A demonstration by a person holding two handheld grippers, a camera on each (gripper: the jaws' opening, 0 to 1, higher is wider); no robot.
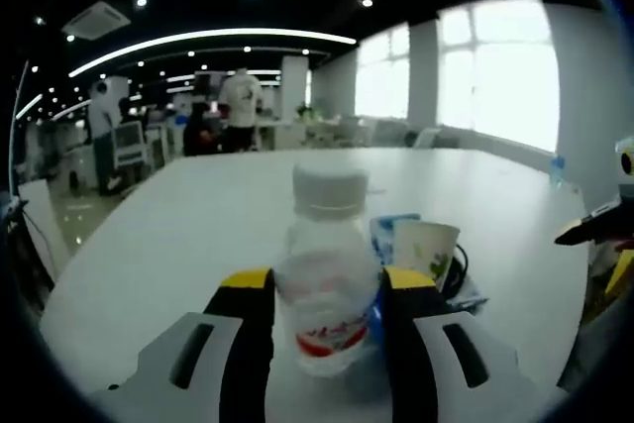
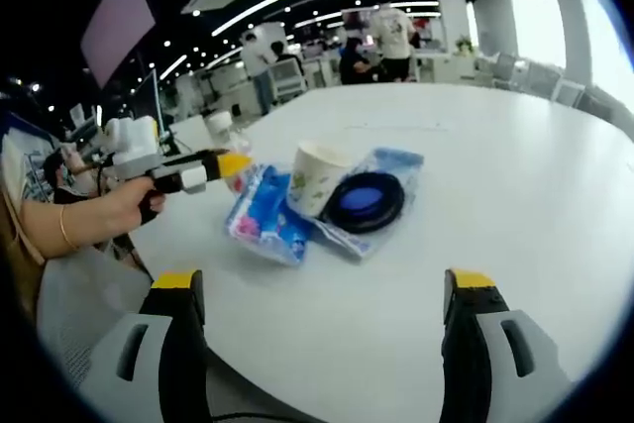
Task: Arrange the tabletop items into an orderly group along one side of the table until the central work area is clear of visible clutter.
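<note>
Bottle (image 1: 327,284) is sitting clamped between the yellow-tipped jaws of the left claw (image 1: 327,319), white cap up, red label showing, at the near edge of the white table (image 1: 198,235). Just beyond it to the right, a paper cup (image 1: 426,250) is standing beside blue packets (image 1: 388,230). Over in the right gripper view, the right claw (image 2: 322,294) is hanging wide open, gripping nothing, above the table's near edge. Ahead of it the cup is resting against a coiled black cable (image 2: 365,200), with the packets underneath.
</note>
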